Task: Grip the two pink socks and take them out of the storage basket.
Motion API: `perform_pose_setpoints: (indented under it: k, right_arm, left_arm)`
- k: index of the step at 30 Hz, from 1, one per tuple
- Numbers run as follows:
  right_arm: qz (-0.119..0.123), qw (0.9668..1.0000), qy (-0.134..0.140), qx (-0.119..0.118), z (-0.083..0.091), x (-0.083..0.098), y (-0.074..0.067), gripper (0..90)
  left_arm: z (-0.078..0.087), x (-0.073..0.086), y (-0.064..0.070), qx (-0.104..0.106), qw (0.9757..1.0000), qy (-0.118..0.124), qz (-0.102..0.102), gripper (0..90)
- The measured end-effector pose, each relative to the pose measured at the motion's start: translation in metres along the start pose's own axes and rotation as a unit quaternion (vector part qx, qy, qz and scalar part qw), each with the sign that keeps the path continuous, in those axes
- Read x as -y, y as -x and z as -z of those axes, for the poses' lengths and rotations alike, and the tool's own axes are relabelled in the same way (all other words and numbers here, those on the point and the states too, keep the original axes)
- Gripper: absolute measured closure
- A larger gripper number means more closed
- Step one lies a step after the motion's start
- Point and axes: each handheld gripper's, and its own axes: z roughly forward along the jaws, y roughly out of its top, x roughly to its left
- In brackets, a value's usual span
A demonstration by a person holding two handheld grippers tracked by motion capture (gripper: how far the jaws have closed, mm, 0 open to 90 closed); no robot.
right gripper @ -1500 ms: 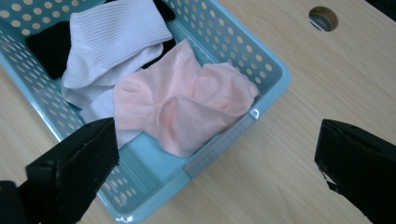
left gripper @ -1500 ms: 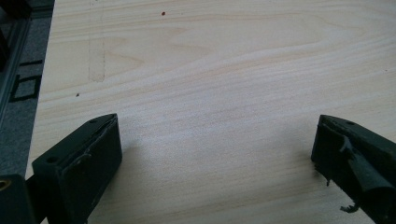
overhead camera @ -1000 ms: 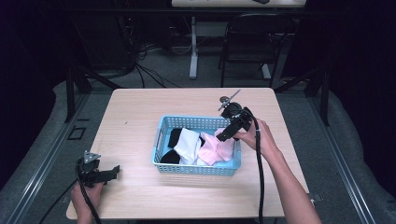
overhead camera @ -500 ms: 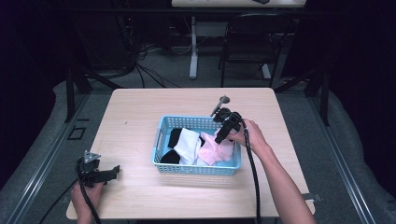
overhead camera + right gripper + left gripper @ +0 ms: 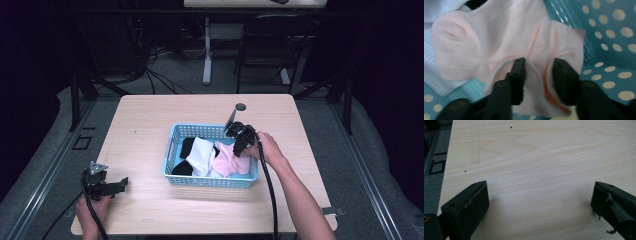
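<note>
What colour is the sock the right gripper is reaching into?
Pale pink sock, orange inside its opening. Right gripper view shows it best, lying in the blue basket.

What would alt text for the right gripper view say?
Two black jaws of the right gripper straddle a fold of a pale pink sock in a blue perforated basket, with white fabric at the left edge.

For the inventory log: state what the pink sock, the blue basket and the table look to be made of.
Pink sock: soft knit fabric, likely cotton blend; fine ribbed weave shows. Blue basket: glossy moulded plastic, by its round perforations. Table: pale wood or wood-look laminate, matte, with visible grain.
</note>
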Motion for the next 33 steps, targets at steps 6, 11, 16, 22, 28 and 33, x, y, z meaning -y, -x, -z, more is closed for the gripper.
perform_pose_setpoints:
  k: [6,11,16,22,28,33]
  right_arm:
    - [-0.001,0.9999,0.007,-0.012,0.01,0.004,-0.004,83.1]
    - [-0.006,0.9997,0.019,-0.016,0.019,0.006,-0.003,86.0]
    - [-0.012,0.9989,0.04,-0.022,0.032,0.007,-0.003,87.3]
    - [-0.014,0.9977,0.062,-0.022,0.05,0.007,-0.005,87.6]
    - [-0.024,0.9953,0.091,-0.019,0.073,0.008,-0.006,87.6]
    - [-0.029,0.9944,0.1,-0.015,0.082,0.01,-0.005,87.6]
  left_arm:
    - [0.0,0.0,0.0,0.0,1.0,-0.001,0.0,1.6]
    - [0.0,0.0,0.0,0.0,1.0,-0.001,0.0,1.6]
    - [0.0,0.0,0.0,0.0,1.0,-0.001,0.0,1.6]
    - [0.0,0.0,0.0,0.0,1.0,-0.001,0.0,1.6]
    - [0.0,0.0,0.0,0.0,1.0,-0.001,0.0,1.6]
    - [0.0,0.0,0.0,0.0,1.0,0.0,0.0,1.7]
